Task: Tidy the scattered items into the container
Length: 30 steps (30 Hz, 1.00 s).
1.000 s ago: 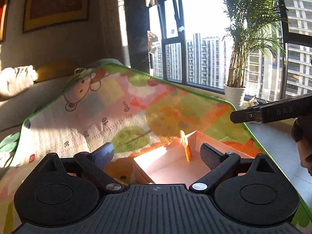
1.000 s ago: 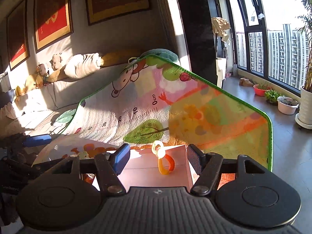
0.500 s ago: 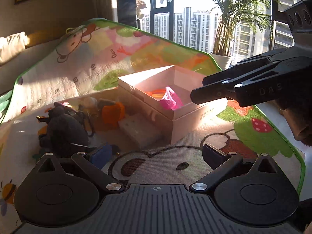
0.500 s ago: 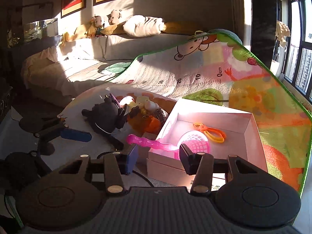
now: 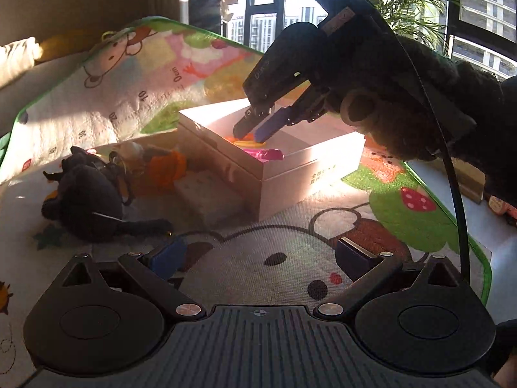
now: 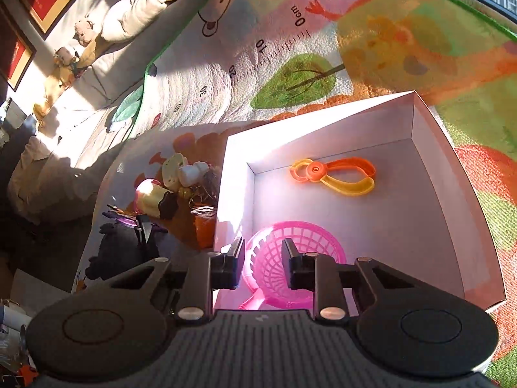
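Left wrist view, left gripper: jaws spread wide, nothing between them, low over the play mat.
Right gripper: jaws part open, tips inside the box over the pink strainer; no grip seen. Raised letters "DAS" partly legible on its arm in the left view.
Pink strainer: lies in the box's near left corner; handle cut off behind the gripper body.
Orange and yellow tongs: flat on the box floor toward its far side, apart from the strainer.
Box: white, open, on the mat; small printed characters on its outer side, too small to read.
Loose items: heap just left of the box on the mat; a dark plush toy, an orange piece, pale bits; mostly in shadow, hard to identify.
Play mat: far end bent upward; printed ruler reads "0cm, 10, 20, 30".
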Tool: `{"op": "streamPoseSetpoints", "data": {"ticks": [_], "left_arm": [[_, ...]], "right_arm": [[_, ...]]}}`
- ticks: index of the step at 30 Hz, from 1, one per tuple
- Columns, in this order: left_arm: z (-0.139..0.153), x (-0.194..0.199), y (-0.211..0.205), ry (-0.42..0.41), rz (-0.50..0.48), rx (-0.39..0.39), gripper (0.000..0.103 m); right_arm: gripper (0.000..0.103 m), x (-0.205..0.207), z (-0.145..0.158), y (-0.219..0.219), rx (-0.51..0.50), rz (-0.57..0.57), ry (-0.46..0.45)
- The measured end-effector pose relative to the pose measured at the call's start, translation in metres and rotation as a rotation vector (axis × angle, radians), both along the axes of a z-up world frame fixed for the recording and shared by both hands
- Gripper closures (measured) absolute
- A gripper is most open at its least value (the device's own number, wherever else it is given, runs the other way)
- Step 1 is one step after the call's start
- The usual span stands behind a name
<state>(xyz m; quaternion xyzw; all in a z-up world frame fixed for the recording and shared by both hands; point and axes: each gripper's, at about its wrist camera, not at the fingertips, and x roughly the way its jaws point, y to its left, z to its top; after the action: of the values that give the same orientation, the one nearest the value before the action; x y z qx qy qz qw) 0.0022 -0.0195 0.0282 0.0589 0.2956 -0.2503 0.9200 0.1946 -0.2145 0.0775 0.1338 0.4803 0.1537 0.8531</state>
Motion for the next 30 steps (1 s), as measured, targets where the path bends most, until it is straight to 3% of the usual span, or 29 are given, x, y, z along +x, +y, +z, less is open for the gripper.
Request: {"op": "streamPoseSetpoints", "data": {"ticks": [2, 5, 11, 12, 13, 16, 19, 21, 22, 23, 27, 30], "left_arm": [[0.0, -0.002, 0.007, 0.006, 0.016, -0.007, 0.001], [-0.002, -0.001, 0.016, 0.029, 0.036, -0.028, 0.001], [-0.005, 0.006, 0.011, 0.058, 0.032, -0.047, 0.001], [-0.005, 0.006, 0.011, 0.058, 0.03, -0.047, 0.001], [-0.005, 0.005, 0.011, 0.057, 0.03, -0.044, 0.001], [-0.006, 0.004, 0.015, 0.057, 0.04, -0.031, 0.001], [-0.008, 0.009, 0.019, 0.064, 0.062, -0.019, 0.001], [-0.009, 0.012, 0.019, 0.052, 0.069, -0.01, 0.001], [-0.01, 0.014, 0.018, 0.038, 0.075, 0.002, 0.001], [-0.01, 0.015, 0.017, 0.019, 0.084, 0.021, 0.001], [-0.014, 0.027, 0.015, -0.011, 0.107, 0.095, 0.001], [-0.015, 0.036, 0.014, -0.034, 0.143, 0.134, 0.001]], "right_arm": [[0.081, -0.001, 0.0, -0.008, -0.058, -0.083, -0.008], [0.081, -0.005, 0.001, -0.022, -0.101, -0.116, -0.01], [0.081, 0.022, -0.036, -0.037, 0.036, -0.14, 0.218], [0.082, 0.024, -0.041, -0.036, 0.068, -0.127, 0.236], [0.092, 0.026, -0.043, -0.036, 0.084, -0.122, 0.241], [0.095, 0.027, -0.024, -0.036, 0.056, -0.121, 0.117], [0.094, 0.028, 0.01, -0.043, -0.025, -0.152, -0.095], [0.079, 0.024, 0.023, -0.044, -0.103, -0.176, -0.187], [0.066, 0.019, 0.027, -0.044, -0.129, -0.182, -0.223], [0.061, 0.009, 0.033, -0.047, -0.146, -0.177, -0.28], [0.061, -0.032, 0.044, -0.054, -0.119, -0.102, -0.38], [0.061, -0.08, 0.039, -0.052, -0.171, -0.049, -0.471]]}}
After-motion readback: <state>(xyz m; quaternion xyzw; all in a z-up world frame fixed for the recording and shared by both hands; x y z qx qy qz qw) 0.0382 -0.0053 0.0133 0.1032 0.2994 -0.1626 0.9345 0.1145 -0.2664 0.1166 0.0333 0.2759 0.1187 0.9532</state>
